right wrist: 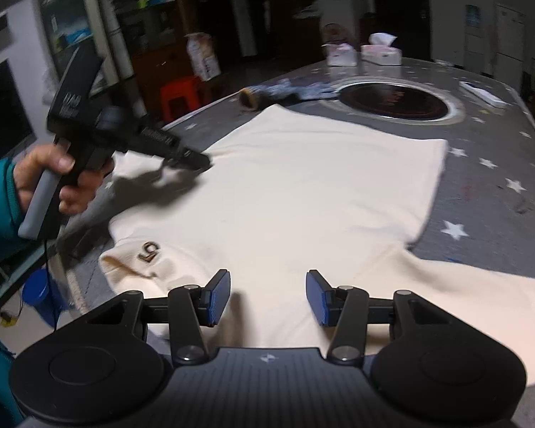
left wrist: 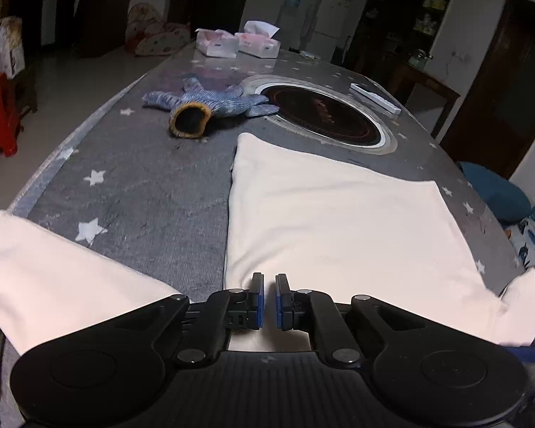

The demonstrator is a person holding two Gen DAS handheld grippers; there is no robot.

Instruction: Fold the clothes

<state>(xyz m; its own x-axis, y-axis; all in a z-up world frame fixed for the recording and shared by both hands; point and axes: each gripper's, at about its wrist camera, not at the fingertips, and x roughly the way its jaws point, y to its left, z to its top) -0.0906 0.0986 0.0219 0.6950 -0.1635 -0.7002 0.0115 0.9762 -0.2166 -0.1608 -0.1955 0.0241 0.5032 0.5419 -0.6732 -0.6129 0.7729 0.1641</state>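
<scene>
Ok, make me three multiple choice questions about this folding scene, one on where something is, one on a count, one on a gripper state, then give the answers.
1. Where does the blue knit glove lie?
A. On the cream shirt
B. On the starred table cover beside the round cooktop
C. On the red stool

2. How many tissue packs stand at the far end of the table?
A. One
B. Two
C. Four

3. How does the right gripper stand?
A. Open above the shirt
B. Shut on a sleeve
C. Shut on the glove

Answers:
1 B, the glove rests on the grey table cover, left of the cooktop, clear of the cream shirt.
2 B, two tissue packs stand side by side.
3 A, its blue pads are wide apart with only flat shirt between them.
</scene>
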